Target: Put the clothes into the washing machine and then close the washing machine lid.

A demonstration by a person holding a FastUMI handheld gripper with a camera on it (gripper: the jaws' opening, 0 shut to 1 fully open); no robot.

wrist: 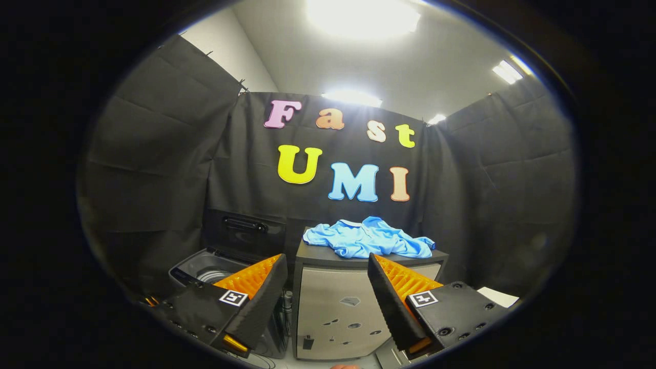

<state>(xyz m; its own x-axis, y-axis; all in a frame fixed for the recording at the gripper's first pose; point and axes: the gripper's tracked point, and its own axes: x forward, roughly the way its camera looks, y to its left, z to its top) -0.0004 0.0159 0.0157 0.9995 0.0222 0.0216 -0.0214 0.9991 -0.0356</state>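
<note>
- The washer stands low on the left against the black cloth wall, just beside the cabinet; its round tub opening shows past the left finger.
- Its lid is up, tilted back against the wall, with a dark handle on the face that shows.
- The left finger covers the washer's near right corner.
- The gripper is wide open and holds nothing; the cabinet front shows through the gap between the fingers.
- Each finger carries a small square black-and-white marker near its base; no words can be read on them.
- The cabinet stands right of the washer, pale-fronted with a dark top, with a few small dark marks on its door that are too small to read.
- The blue shirt lies crumpled on the cabinet top, beyond the fingers and a little toward the right one, well apart from both.
- The right finger hides part of the cabinet's right front.
- A white sheet lies past the right finger's base.
</note>
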